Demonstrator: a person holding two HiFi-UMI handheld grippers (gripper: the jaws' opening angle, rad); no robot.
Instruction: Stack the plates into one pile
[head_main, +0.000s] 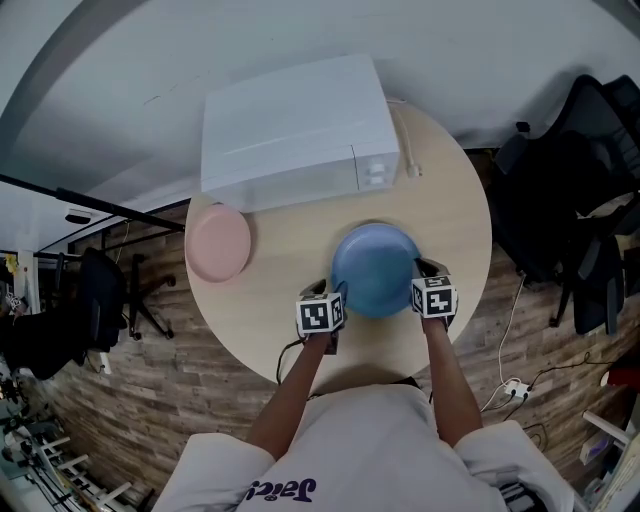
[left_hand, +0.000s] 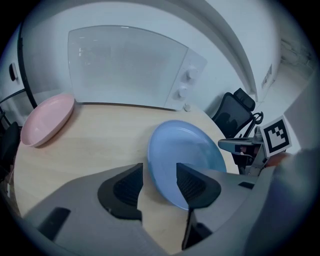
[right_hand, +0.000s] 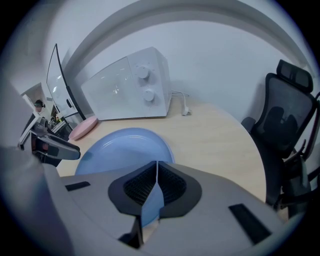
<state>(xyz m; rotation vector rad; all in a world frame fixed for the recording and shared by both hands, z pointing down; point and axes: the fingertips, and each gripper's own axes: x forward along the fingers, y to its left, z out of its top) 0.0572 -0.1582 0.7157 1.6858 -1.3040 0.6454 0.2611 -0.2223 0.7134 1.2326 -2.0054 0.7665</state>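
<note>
Right gripper (right_hand: 156, 176) clamped the rim of the blue plate (head_main: 375, 268); left gripper (left_hand: 159, 182) gaped wide, rim loose between its jaws. Blue plate sat just before the white oven (head_main: 290, 130); pink plate (head_main: 218, 242) lay off the oven's left front corner, the left gripper's side.

A round wooden table (head_main: 455, 225) carried a white microwave oven (head_main: 295, 130) at its far side and a pink plate (head_main: 218, 243) at its left edge. A blue plate (head_main: 375, 268) sat near the middle, toward the near edge.

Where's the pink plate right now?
Head view: pink plate sits at the round table's left edge, beside the white appliance, left of and apart from the blue plate.
</note>
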